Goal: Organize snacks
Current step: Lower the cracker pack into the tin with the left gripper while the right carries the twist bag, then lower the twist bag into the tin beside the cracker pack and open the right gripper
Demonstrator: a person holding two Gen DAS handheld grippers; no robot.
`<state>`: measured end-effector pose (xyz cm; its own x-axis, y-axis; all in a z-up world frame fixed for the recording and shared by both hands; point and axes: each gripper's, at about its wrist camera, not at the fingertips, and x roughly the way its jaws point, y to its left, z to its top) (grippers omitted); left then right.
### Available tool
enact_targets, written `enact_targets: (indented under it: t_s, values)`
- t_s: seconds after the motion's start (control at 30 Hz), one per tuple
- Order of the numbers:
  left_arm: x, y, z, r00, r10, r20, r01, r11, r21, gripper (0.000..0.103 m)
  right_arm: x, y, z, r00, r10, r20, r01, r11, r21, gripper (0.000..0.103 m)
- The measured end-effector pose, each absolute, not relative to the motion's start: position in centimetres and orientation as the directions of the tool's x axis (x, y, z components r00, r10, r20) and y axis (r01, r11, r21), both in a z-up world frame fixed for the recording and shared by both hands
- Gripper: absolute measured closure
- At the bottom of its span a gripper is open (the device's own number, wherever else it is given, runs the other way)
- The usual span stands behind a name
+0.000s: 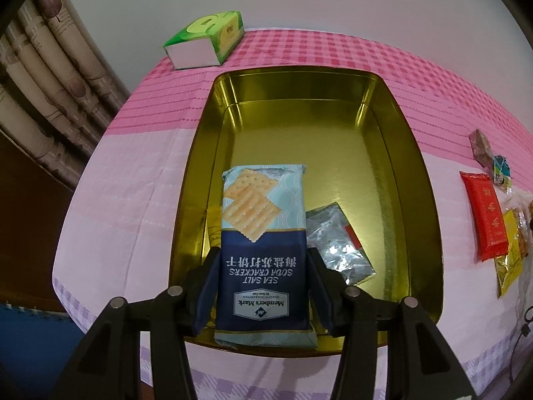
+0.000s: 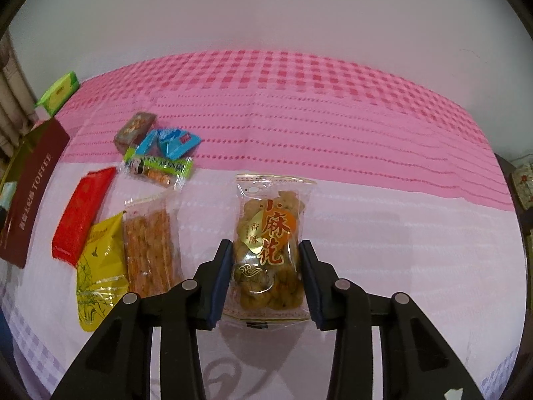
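Note:
My left gripper (image 1: 263, 260) is shut on a blue and pale Sea Salt Soda Crackers packet (image 1: 263, 233), its pads against the packet's two long sides. The packet hangs over the near end of an open gold tin (image 1: 413, 153). A silver foil packet (image 1: 336, 246) lies on the tin's floor just right of it. In the right wrist view my right gripper (image 2: 265, 253) is shut on a clear bag of fried twists (image 2: 266, 233) with red characters. The bag lies on the pale pink cloth and is pinched narrower between the pads.
A green tissue box (image 1: 206, 40) stands behind the tin at the table's far left. Left of the twist bag lie a clear bag of orange sticks (image 2: 151, 250), a yellow packet (image 2: 98, 266), a red packet (image 2: 81, 213), small sweets (image 2: 160, 153) and the tin's maroon wall (image 2: 30, 193).

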<state>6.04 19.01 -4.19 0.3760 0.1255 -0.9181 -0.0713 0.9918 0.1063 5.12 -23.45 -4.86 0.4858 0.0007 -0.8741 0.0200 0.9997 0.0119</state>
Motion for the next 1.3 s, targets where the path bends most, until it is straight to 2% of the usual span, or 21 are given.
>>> enact_targets:
  t_s: [0.2,0.47,0.8,0.93,1.07,1.3]
  values:
    - [5.8,19.6,-4.7,0.367,0.123,-0.922,-0.088,0.991,0.097,0.047,4.7,-23.0,-3.1,0.515,-0.002,-0.857,0.027,1.000,0.014,0.066]
    - [5.0,20.2,-2.7,0.439,0.095,-0.893,-0.101,0.993,0.056,0.043,4.8,-19.5,-0.6,0.539,0.062,-0.840,-0.026,0.998,0.056,0.066]
    - [2.5,23.1,-0.4,0.485,0.147,-0.862,-0.217,0.975,0.044,0.043,4.9,-7.6,1.5,0.520,0.246,-0.818,-0.223,0.964,0.147,0.066]
    - [1.5,24.8,0.0,0.491,0.148,-0.858,-0.282,0.960,0.005,0.043,4.8,-1.9,1.7,0.491,0.311,-0.814,-0.310,0.935,0.171,0.066]
    - [1.1,26.0,0.0,0.479,0.200,-0.855,-0.327,0.944,0.037,0.043,4.2,2.4,1.6,0.471,0.347,-0.811,-0.376,0.911,0.171,0.066]
    - [0.2,28.1,0.1,0.477,0.206,-0.855,-0.382,0.924,0.010,0.043,4.2,7.1,0.3,0.418,0.374,-0.828,-0.435,0.882,0.179,0.066]
